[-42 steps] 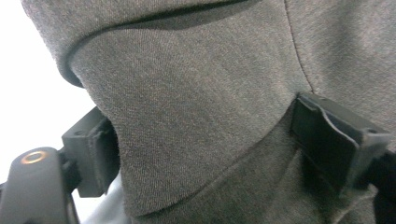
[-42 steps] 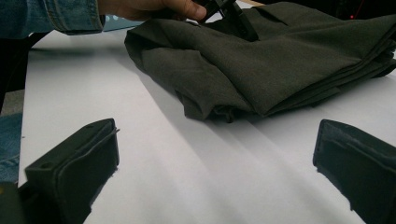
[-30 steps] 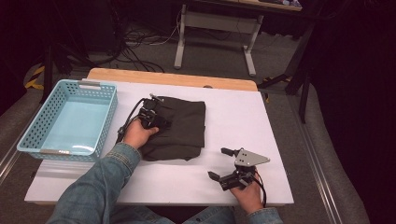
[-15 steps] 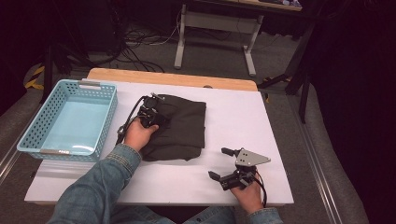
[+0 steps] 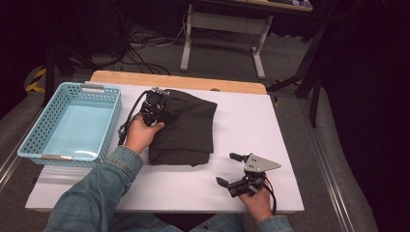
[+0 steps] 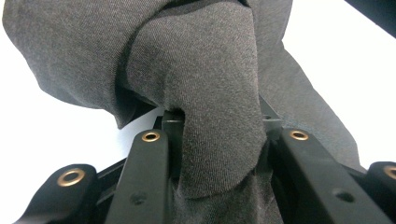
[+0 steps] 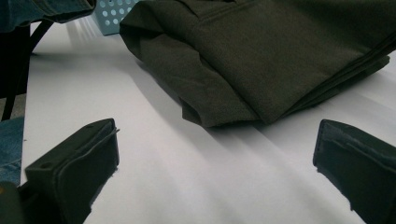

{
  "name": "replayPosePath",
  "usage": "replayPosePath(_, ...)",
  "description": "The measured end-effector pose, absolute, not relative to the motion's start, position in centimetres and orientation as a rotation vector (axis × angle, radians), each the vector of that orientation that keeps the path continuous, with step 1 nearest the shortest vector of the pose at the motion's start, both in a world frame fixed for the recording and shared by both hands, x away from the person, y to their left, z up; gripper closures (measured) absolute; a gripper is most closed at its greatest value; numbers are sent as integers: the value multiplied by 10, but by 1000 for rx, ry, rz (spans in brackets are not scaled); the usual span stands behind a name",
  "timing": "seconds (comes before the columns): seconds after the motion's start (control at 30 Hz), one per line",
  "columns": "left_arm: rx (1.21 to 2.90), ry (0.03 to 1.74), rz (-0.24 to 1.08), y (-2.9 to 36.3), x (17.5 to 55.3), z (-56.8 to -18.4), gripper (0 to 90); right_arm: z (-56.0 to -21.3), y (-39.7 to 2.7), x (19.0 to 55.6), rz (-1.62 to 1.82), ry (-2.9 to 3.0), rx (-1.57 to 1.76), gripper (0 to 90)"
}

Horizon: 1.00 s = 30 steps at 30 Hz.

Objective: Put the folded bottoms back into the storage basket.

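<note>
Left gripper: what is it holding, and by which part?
The left gripper is shut on the dark folded garment, pinching a bunched fold at its far left edge.

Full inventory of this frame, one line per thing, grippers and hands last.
garment: 1, dark grey-green, folded, middle of the table, its left edge bunched up.
basket: 1, light blue, perforated, left end of the table.
table: 1, white top with a wooden far edge.
desk frame: 1, grey metal, on the floor beyond the table.
cables: several, black, on the floor behind the table.
left gripper: 1, black, jaws closed on a fold of the garment, having just tightened.
right gripper: 1, black with a grey plate, jaws open, near the front right of the table.
sleeve: 1, blue denim, left forearm.
</note>
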State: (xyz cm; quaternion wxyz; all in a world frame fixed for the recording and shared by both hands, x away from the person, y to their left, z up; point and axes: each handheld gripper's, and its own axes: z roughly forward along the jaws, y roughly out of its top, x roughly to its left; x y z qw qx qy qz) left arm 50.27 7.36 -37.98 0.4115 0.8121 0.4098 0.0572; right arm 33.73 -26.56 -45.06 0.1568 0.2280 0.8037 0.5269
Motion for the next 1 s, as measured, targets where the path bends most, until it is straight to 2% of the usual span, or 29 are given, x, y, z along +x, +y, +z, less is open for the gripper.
replayPosePath(0.3, 2023, 967, 167, 76, 494, -352, 683, -450, -266, 337, 1510, 2298, 650, 9)
replayPosePath(1.0, 1985, 947, 189, 92, 486, -315, 719, -450, -266, 337, 1512, 2297, 652, 9)
